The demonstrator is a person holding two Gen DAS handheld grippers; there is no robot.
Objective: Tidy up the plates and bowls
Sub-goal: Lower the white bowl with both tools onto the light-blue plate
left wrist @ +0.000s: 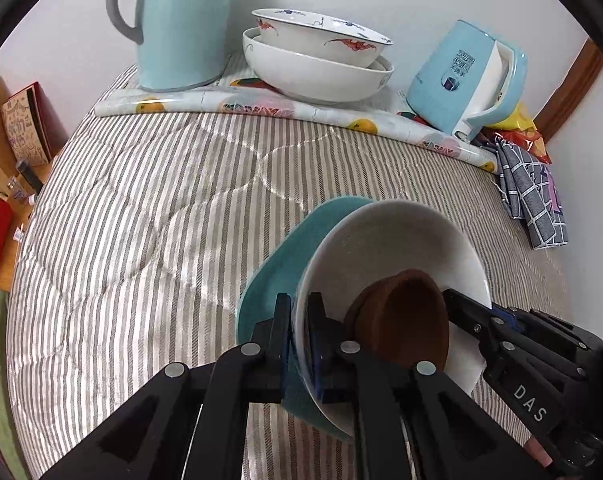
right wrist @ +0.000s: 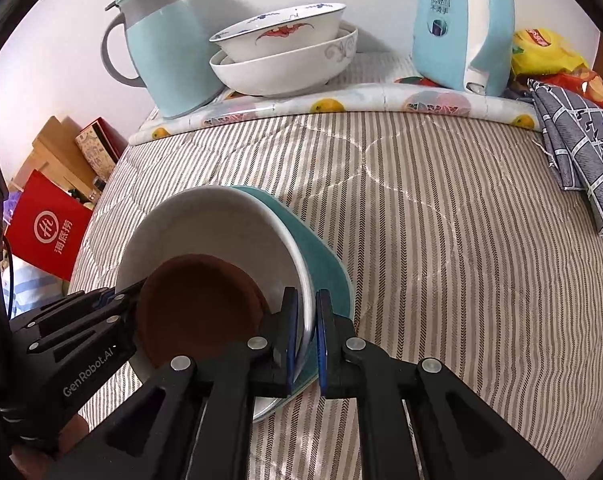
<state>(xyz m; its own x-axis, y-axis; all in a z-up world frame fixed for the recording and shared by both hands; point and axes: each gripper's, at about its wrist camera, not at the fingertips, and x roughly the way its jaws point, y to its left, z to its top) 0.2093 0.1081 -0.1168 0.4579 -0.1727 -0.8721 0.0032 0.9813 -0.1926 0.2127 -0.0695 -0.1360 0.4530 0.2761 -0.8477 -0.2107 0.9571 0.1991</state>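
A white bowl (left wrist: pixel 397 240) (right wrist: pixel 205 224) nests in a teal dish (left wrist: pixel 269 272) (right wrist: pixel 325 264), and a small brown bowl (left wrist: pixel 405 316) (right wrist: pixel 197 300) lies inside the white one. The stack is tilted and held low over the striped quilt (left wrist: pixel 161 208) (right wrist: pixel 461 240). My left gripper (left wrist: pixel 298 312) is shut on the stack's left rim, pinching the white bowl and the teal dish together. My right gripper (right wrist: pixel 306 312) is shut the same way on the opposite rim. Each gripper also shows at the stack's far side in the other wrist's view.
Two bigger white bowls (left wrist: pixel 317 64) (right wrist: pixel 281 56) stand nested on a fruit-print mat (left wrist: pixel 261 108) at the back, between a pale blue jug (left wrist: pixel 181 28) and a blue kettle (left wrist: pixel 465 76). A checked cloth (left wrist: pixel 529 196) and snack bags (right wrist: pixel 549 56) lie at the right edge. Boxes and a red bag (right wrist: pixel 49 228) sit off the left.
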